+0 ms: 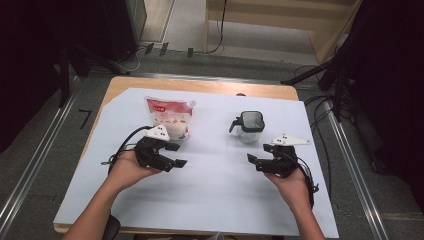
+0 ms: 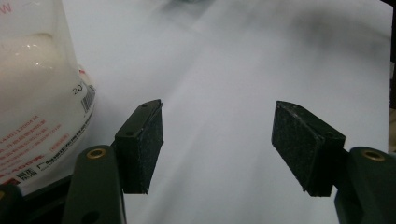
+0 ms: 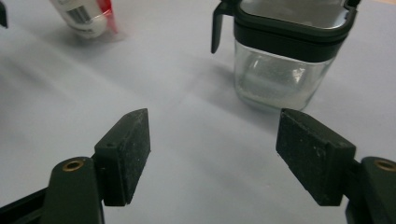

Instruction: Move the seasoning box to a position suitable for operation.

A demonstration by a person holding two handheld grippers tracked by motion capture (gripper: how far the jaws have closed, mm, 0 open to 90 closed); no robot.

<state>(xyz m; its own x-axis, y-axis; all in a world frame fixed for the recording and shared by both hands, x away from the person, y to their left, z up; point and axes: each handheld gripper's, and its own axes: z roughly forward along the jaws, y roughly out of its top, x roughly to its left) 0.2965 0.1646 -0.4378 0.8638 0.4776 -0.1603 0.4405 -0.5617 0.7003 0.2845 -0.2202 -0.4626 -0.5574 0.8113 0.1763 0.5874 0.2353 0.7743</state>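
Lying on the white sheet (image 1: 215, 200) that covers the wooden table (image 1: 125, 82), a soft pouch (image 1: 170, 117) sits toward the far left, its body white with red print and a red band along the top edge. From the left gripper view the pouch (image 2: 39, 93) looks pale and rounded, with red lettering and a small barcode near its lower side. It rests just beside the left gripper (image 1: 172, 155), at that gripper's far-left side, apart from the pads.

Off to the right stands a small clear glass jar (image 1: 250, 127) with a dark lid and a dark handle sticking out on its left. In the right gripper view the jar (image 3: 280, 70) is upright, just beyond the right-hand pad; the glass is see-through and the black rim sits square on top. The pouch (image 3: 86, 16) shows there too, farther off at the upper left.

Both tools are held low over the sheet, each in one hand. The left gripper has its jaws wide apart with bare sheet between them. The right gripper (image 1: 260, 160) likewise has its jaws spread, gripping nothing, and sits near the jar on the person's side of it. The two grippers point toward each other across a bare stretch of sheet. Nothing lies between either gripper and the item closest to it.

Beyond the table, dark stands and cables (image 1: 320, 107) line the floor.
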